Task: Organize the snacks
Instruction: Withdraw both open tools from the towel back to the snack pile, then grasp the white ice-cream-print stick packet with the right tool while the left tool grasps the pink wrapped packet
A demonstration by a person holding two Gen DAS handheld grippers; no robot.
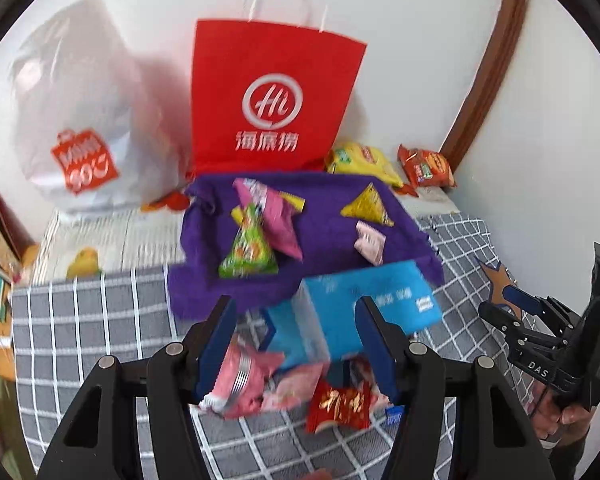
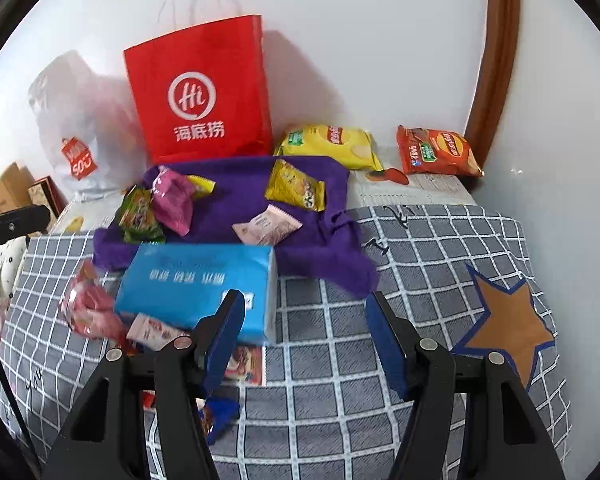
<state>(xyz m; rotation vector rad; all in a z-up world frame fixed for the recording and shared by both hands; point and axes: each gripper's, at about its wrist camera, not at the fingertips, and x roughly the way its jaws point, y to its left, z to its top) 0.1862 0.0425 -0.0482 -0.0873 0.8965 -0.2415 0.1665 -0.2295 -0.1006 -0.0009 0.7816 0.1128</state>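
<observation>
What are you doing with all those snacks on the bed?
A person is sorting snacks with a two-finger gripper in each hand. Several small packets already lie on the purple cloth. The left gripper is open above the pink packets and the red packet by the blue tissue pack, holding nothing. The right gripper is open and empty too.

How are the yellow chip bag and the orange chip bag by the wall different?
The yellow chip bag is yellow and lies next to the red paper bag; the orange chip bag is orange-red and lies farther right, near the brown frame. The yellow one looks longer. Both lie flat, unopened, with similar round logos.
</observation>
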